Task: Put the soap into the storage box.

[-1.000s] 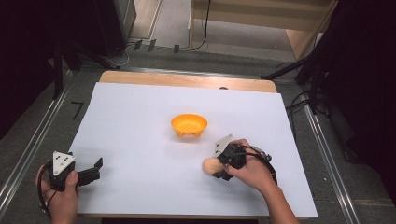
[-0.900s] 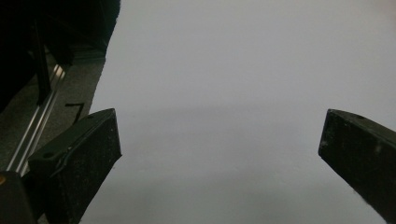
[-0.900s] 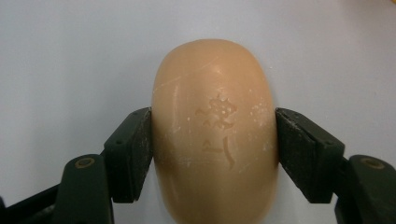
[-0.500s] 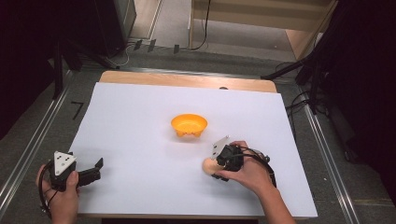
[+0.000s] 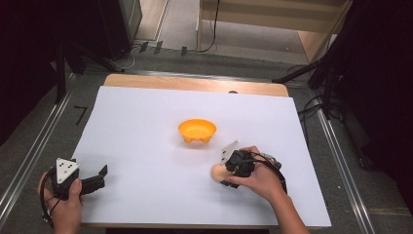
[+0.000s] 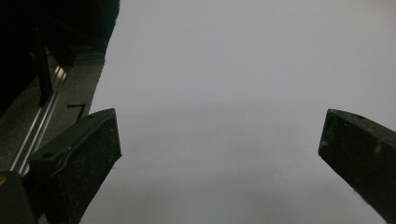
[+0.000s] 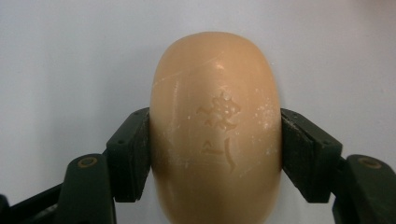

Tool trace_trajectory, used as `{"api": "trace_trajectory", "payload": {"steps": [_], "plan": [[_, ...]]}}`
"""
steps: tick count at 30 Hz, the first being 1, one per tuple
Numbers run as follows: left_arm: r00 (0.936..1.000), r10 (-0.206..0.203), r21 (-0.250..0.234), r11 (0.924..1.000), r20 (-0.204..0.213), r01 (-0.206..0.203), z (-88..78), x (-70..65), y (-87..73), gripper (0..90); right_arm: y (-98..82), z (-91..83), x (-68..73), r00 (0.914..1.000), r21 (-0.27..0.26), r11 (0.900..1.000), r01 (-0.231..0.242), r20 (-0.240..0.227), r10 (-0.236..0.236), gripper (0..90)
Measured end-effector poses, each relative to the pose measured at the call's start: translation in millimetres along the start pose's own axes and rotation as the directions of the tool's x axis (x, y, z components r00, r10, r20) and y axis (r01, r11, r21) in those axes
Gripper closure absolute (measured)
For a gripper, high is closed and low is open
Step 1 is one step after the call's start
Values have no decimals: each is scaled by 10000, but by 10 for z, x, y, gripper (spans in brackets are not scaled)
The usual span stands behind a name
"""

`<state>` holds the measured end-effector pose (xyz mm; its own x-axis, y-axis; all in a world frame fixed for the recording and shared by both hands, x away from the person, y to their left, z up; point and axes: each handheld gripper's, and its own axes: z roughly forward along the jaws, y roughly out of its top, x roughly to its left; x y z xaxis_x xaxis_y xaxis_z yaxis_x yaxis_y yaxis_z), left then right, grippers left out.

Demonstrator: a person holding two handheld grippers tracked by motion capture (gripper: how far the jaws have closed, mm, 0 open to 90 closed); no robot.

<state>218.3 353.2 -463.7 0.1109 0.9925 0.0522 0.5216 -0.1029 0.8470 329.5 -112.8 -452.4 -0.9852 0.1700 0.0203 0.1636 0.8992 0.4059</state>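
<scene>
High view: against the earlier frames little differs; the right hand (image 5: 260, 178) stays at the same spot on the near right part of the sheet (image 5: 146, 126), the soap (image 5: 217, 171) has not shifted, and the left hand (image 5: 65, 204) stays at the near left corner; the bowl (image 5: 197, 130) sits where it was, mid-sheet. The right gripper (image 5: 225, 176) points toward the left of the picture and lies low over the sheet, its grey plate tilted up toward the bowl, the forearm coming in from the bottom right with the wrist bent inward; the soap is at its tips, near the bowl but apart from it, on the person's side. The left gripper (image 5: 100, 176) lies low too, jaws aimed right toward the middle of the sheet, the hand wrapped round its body with the grey plate on top.

Left gripper view: the left gripper's jaws stand wide apart with nothing between them; bare sheet lies ahead, and the sheet's edge with a strip of floor (image 6: 70, 93) shows at the left.

Right gripper view: the soap, a rounded tan bar with characters pressed into its face, stands between the two pads (image 7: 133, 154); both pads lie against its sides, and the jaws are closing on it; whether the bar touches the sheet I cannot tell; white sheet lies behind it.
</scene>
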Motion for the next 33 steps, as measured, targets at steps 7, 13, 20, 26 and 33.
{"api": "trace_trajectory", "payload": {"steps": [7, 13, 20, 26, 33], "plan": [[10000, 8, -47, 10000, -14, -8, -5, -1, -2, 0, 13, -96, -23, 9999, -166, 9998, 99, 23, -99, 327], [10000, -1, -32, 10000, -21, 1, -6, 1, -2, 0, 82, -238, -66, 9994, -254, 9994, 240, 247, -234, 327], [10000, -30, -66, 10000, 10, 30, -4, 5, -3, 0, 196, -373, -117, 9987, -368, 9986, 381, 342, -368, 327], [10000, -49, -83, 10000, 15, 50, -5, 5, -3, 0, 313, -473, -166, 9963, -316, 9964, 792, 361, -780, 327], [10000, -39, -102, 9999, 32, 40, -5, 6, -4, 0, 450, -543, -213, 9950, -207, 9951, 965, 260, -959, 326]]}}
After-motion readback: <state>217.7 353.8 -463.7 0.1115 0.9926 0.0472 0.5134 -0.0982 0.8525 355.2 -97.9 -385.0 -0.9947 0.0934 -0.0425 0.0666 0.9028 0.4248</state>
